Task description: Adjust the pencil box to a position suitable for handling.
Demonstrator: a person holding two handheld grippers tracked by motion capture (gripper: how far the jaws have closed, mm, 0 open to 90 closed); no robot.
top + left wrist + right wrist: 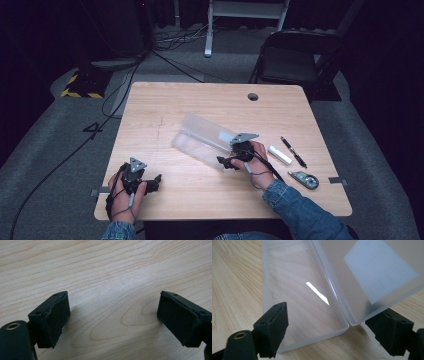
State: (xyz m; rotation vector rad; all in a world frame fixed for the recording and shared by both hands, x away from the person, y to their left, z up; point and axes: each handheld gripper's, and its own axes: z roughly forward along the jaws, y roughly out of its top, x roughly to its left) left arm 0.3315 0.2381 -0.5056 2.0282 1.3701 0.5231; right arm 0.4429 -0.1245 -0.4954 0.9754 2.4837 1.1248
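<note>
A clear plastic box [199,141] lies open in the middle of the wooden table [200,100], its lid [210,127] standing up along the far side. In the right gripper view the box [294,290] is empty and its lid [362,300] carries a white label [379,272]. My right gripper [226,162] is open at the box's near end; its jaws [332,315] stand wide on either side of the corner where tray and lid meet, touching nothing that I can see. My left gripper [154,181] rests near the table's front left, open [113,298] over bare wood.
To the right of the box lie a white stick-shaped item [280,155], a black pen [293,151] and a small grey-green tool [304,179]. A cable hole [253,96] sits near the table's far edge. A black chair [295,55] stands beyond the table.
</note>
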